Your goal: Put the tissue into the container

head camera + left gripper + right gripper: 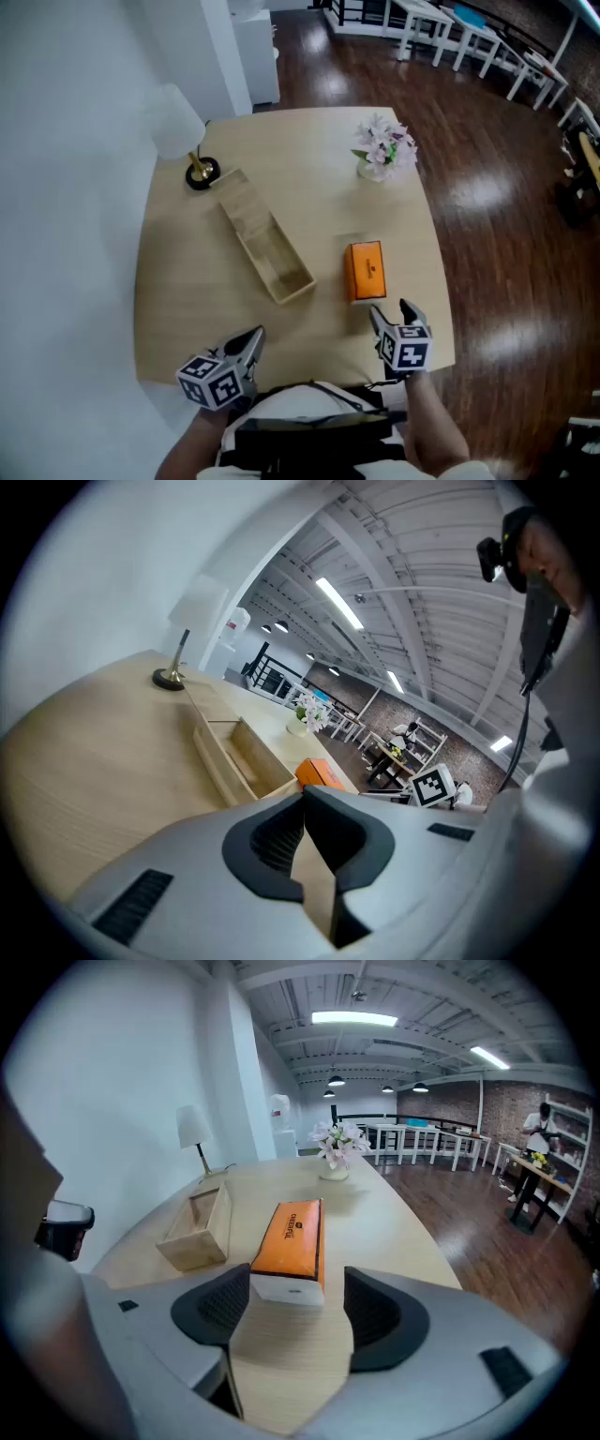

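The table [309, 178] is pale wood with rounded corners, pushed up against a plain white wall [66, 187] that fills the left of the head view. To its right runs a dark, glossy plank floor [497, 197], and a row of white benches [469, 37] stands in the upper right of the frame. In the right gripper view, a brick back wall, strip lights [352, 1018] on the ceiling and a person [541, 1138] beside some shelving show far off at the right edge.

A white-shaded lamp [180, 131] on a dark round base sits at the table's upper left corner, and a small vase of pale flowers [383, 148] stands near its upper right edge. A long open-topped wooden container [266, 247] lies diagonally across the middle of the table. The orange tissue box [366, 271] lies flat on the table to the right of the container and apart from it, towards the lower right.

The right hand-held gripper [389, 309] hovers at the near edge with its jaws spread. The near end of the tissue box sits just ahead of the gap, and neither pad presses on it. The left hand-held gripper [255, 336] is low at the lower left with its jaw tips together and nothing between them.
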A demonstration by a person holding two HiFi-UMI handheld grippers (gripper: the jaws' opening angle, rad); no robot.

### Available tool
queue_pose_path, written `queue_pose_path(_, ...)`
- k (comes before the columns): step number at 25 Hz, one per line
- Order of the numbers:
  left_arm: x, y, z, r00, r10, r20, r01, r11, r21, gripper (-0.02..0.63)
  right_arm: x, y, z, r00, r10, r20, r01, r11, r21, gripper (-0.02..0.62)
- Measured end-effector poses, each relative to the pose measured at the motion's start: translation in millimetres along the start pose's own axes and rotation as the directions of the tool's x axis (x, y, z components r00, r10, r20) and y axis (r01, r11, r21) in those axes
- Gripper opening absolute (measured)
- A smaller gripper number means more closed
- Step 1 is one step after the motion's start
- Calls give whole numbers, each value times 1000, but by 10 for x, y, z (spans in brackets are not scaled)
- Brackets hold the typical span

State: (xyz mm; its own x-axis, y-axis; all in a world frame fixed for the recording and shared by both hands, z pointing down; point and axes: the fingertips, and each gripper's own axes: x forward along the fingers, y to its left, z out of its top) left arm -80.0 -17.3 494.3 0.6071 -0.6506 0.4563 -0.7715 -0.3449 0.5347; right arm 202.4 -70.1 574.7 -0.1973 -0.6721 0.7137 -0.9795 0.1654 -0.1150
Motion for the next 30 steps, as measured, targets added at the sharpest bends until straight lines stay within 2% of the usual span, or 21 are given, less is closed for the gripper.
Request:
queue_pose_path(6, -101, -38, 43, 999, -24, 38, 24, 1000, -13, 3, 101, 128, 25, 998, 59, -32, -57, 997, 49, 313)
queue_pose_path(15, -168, 51, 39, 999, 0, 42, -1, 1000, 14, 3, 75, 21, 166, 999, -28, 32, 26, 998, 65, 315)
queue_pose_path(23, -192, 122, 158, 996, 16, 83, -18, 1000, 20, 17, 251, 137, 329, 999, -10, 37, 10, 1000, 2, 388)
queue_pose_path(25, -168, 106, 175, 997, 9, 80, -10, 1000, 16, 70, 315, 160, 369, 999, -7, 31, 7, 1000, -16, 408)
queue_pose_path(30, -121, 26, 201, 996, -9, 84, 7, 1000, 15, 74, 502, 161, 370, 1000, -7, -9, 7, 999, -44, 439)
